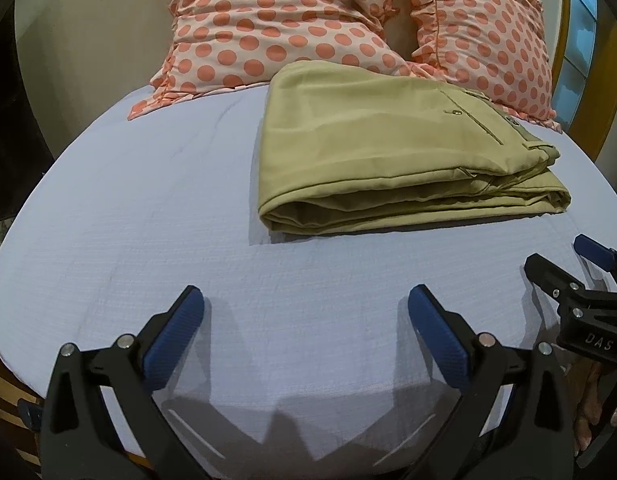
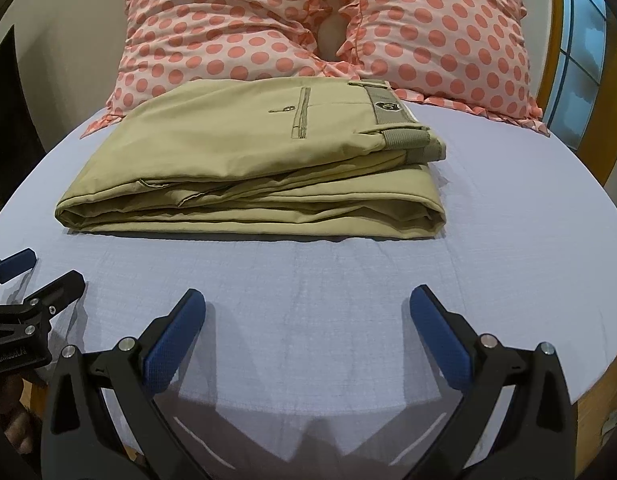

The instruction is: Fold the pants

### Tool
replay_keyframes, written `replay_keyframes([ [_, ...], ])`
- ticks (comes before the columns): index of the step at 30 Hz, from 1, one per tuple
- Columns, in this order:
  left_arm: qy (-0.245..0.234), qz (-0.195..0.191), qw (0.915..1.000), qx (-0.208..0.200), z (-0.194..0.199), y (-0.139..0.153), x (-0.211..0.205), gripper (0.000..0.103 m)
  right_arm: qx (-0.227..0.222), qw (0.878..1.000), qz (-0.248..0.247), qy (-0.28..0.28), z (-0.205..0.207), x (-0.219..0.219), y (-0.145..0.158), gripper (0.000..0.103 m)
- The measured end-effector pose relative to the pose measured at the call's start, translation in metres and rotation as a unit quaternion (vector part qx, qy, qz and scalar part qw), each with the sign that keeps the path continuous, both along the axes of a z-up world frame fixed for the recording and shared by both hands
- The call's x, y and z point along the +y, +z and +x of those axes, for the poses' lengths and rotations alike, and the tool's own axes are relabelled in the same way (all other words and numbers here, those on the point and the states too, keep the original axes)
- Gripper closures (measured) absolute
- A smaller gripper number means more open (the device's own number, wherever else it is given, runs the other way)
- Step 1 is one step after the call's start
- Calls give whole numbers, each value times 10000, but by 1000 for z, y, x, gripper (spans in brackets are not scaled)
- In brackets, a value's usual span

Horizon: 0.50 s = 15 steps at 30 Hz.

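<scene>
Item: pants [image 2: 244, 168], khaki, folded into a compact stacked rectangle, several layers showing along the edge nearest the grippers. Back pocket with button and the waistband with belt loop and label face up on the top layer. The pants lie flat on the bed sheet [image 2: 348, 300], pale blue, and are the landmark for all below.

Beyond the pants: two polka-dot pillows [image 2: 236, 32], salmon on pale pink, frilled; the far edge of the pants touches or just overlaps the pillows' lower frill.

In front of the pants: right gripper [image 2: 307, 320], jaws spread wide, nothing between them, hovering over bare sheet, well clear of the cloth. Left gripper [image 1: 306, 320], in front of the pants and off toward the side away from the waistband, jaws likewise wide apart and empty.

Step in hand, by judgement: folding looks complete, both tools released and drawn clear. Next move, if any, calls only for a light press to flatten the slightly loose upper layers, or no contact at all.

Containers: none visible; nothing is held in anything.
</scene>
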State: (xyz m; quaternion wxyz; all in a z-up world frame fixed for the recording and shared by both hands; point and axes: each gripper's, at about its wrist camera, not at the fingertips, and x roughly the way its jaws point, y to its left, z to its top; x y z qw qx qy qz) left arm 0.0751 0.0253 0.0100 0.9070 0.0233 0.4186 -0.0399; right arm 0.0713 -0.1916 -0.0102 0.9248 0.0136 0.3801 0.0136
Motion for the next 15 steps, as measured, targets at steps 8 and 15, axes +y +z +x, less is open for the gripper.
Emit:
replay_keyframes([
  [8,41,23,10000,20,2,0,1,2,-1,10000,-1,-4,1,-1,0,1],
  [15,43,31,10000,31,4,0,1,2,0,10000,-2,2,1,-1,0,1],
])
